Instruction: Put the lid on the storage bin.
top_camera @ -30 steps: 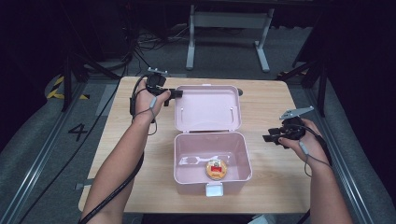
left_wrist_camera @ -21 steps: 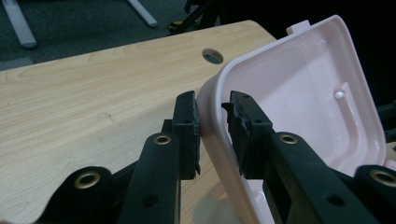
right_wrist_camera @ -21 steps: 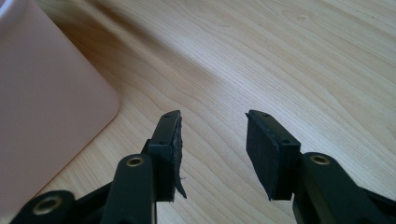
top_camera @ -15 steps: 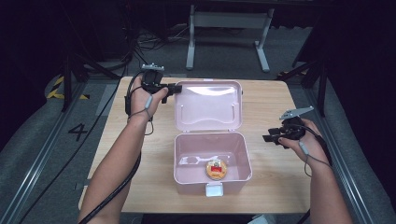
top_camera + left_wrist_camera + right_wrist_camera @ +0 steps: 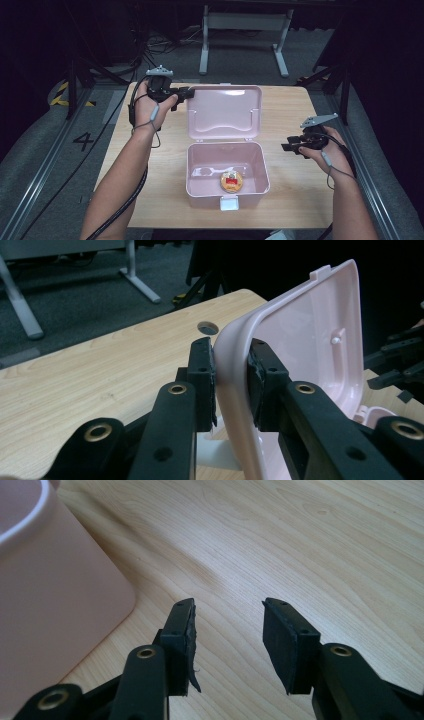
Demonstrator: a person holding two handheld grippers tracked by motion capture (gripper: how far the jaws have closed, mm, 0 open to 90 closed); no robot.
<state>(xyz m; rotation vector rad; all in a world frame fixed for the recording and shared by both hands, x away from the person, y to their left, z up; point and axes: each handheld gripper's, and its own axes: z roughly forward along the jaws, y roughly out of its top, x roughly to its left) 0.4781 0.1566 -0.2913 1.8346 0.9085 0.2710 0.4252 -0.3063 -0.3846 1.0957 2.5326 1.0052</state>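
A pink plastic box (image 5: 227, 195) stands open on the wooden table, and its hinged lid (image 5: 225, 110) is raised behind it. My left gripper (image 5: 182, 94) is shut on the lid's far left corner; in the left gripper view its pads clamp the lid's rim (image 5: 232, 375) from both sides. Inside the box lie a round orange item with a red label (image 5: 232, 181) and a pale spoon-like piece (image 5: 210, 171). My right gripper (image 5: 292, 146) hovers open just right of the box; its view has the jaws (image 5: 227, 640) apart over bare wood beside the box wall (image 5: 50, 595).
The wooden table (image 5: 295, 200) ends close behind the lid, where there is a cable hole (image 5: 207, 328). Beyond it are a dark floor, cables and a metal stand (image 5: 245, 30). A white latch (image 5: 229, 202) hangs on the box's front.
My left gripper has risen slightly with the lid's corner in it, tipping the lid up from lying back. The right gripper has stayed where it was.
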